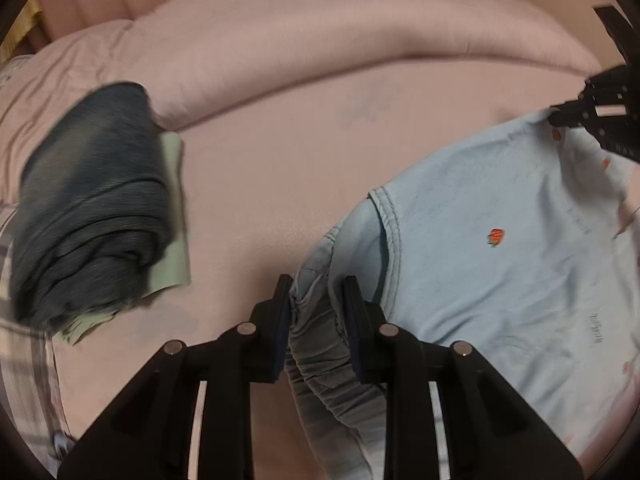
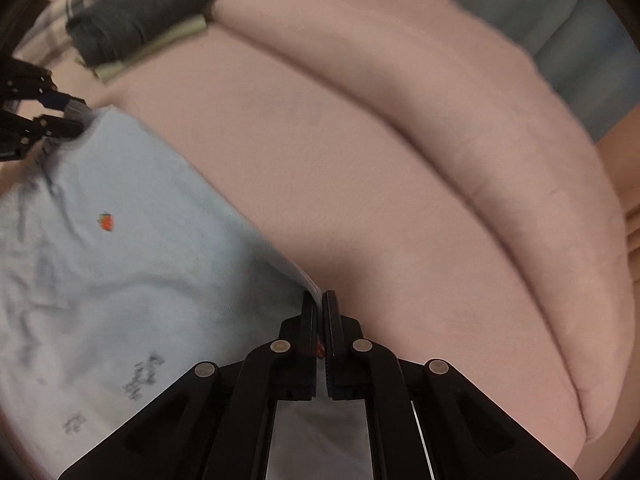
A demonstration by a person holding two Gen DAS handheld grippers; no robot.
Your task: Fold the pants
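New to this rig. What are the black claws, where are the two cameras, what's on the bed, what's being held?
There is no robot arm. A person holds a black two-finger gripper in each hand, and each carries a fisheye camera looking forward along its fingers, so each picture shows its own gripper at the bottom edge.

The left gripper is closed on the bunched elastic waistband of light blue pants with small strawberry prints. The right gripper is pinched shut on another edge of the same pants.

The pants lie on a pink bedsheet, with a rolled pink blanket behind. At the far side sits a dark folded garment on a pale green one.
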